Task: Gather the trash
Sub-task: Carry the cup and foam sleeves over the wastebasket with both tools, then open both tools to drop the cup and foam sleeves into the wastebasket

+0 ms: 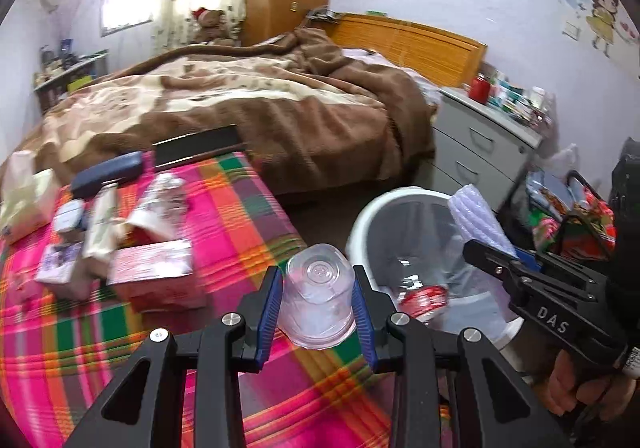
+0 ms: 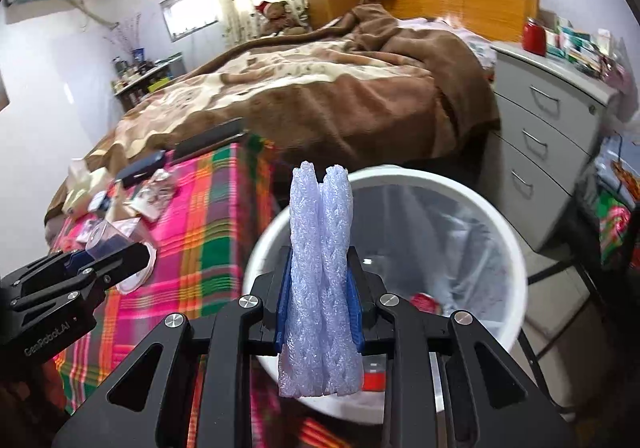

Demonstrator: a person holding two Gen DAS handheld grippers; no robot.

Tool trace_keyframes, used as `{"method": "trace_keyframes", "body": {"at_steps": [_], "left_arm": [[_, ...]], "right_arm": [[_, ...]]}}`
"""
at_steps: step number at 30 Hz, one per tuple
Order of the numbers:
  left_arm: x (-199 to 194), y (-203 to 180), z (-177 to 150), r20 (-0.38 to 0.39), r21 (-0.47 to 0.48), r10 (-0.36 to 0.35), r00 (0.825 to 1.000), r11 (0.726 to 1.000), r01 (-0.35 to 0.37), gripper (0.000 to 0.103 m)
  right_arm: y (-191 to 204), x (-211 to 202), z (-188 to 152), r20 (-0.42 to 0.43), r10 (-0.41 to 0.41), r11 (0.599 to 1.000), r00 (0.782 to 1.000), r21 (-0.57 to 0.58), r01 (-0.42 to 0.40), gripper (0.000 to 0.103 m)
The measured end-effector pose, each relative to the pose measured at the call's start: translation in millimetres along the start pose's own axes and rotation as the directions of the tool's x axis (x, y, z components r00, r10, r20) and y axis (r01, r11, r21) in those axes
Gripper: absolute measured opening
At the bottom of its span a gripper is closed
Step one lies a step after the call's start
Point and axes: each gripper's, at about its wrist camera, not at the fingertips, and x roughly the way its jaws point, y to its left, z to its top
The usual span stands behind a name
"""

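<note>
The left gripper point(image 1: 317, 302) has its blue-padded fingers point(image 1: 267, 304) closed on a clear plastic cup point(image 1: 318, 298), which is held upside down with its base pointing away from the camera, above the plaid-covered counter point(image 1: 224, 216) near the counter's edge that faces the bin. The right gripper point(image 2: 318, 296) has its fingers point(image 2: 283, 302) clamped on a folded piece of pale lavender foam wrap point(image 2: 320, 276), which stands upright between the pads and sticks out above and below them. It hangs over the near rim of a white round trash bin point(image 2: 508, 232) lined with a clear bag; a crumpled red-and-white wrapper point(image 2: 426, 302) lies at the bottom of the bin. The bin stands on the floor just beside the counter's edge, between the counter and a grey chest of drawers point(image 2: 544, 128). In the left wrist view the right gripper point(image 1: 492, 252) shows at the right side, held by a hand point(image 1: 576, 380), with the foam wrap point(image 1: 476, 216) over the bin's far rim point(image 1: 384, 204). At the far side of the counter, well apart from the cup, lie a dark blue case point(image 1: 108, 174), a tissue pack point(image 1: 22, 204), a pink box point(image 1: 154, 268) and several small packets, blurred. Beyond the counter's far edge is a bed with a brown blanket point(image 1: 256, 104), and a red jar point(image 1: 480, 87) stands on the chest of drawers.
</note>
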Motion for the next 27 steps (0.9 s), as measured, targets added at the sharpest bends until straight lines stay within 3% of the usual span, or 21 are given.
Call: {"method": "trace_keyframes", "body": {"at_steps": [12, 21, 23, 25, 27], "left_arm": [[49, -59, 9, -0.062, 0.065, -0.072, 0.995, 0.995, 0.076, 0.035], [65, -68, 9, -0.087, 0.056, -0.087, 0.992, 0.994, 0.092, 0.036], [64, -68, 10, -0.082, 0.055, -0.088, 0.993, 0.994, 0.092, 0.044], [64, -66, 10, -0.080, 0.042, -0.090, 0.993, 0.995, 0.093, 0.053], [63, -64, 10, -0.078, 0.034, -0.089, 0.993, 0.995, 0.092, 0.056]], "right_arm": [[-42, 13, -6, -0.075, -0.057, 0.997, 0.996, 0.052, 0.061, 0.025], [-54, 17, -6, -0.098, -0.075, 0.995, 0.992, 0.062, 0.082, 0.028], [-54, 18, -6, -0.100, -0.078, 0.995, 0.992, 0.061, 0.084, 0.034], [-55, 18, -6, -0.101, -0.074, 0.995, 0.992, 0.064, 0.080, 0.057], [-54, 15, -7, -0.093, -0.068, 0.995, 0.993, 0.063, 0.074, 0.059]]}}
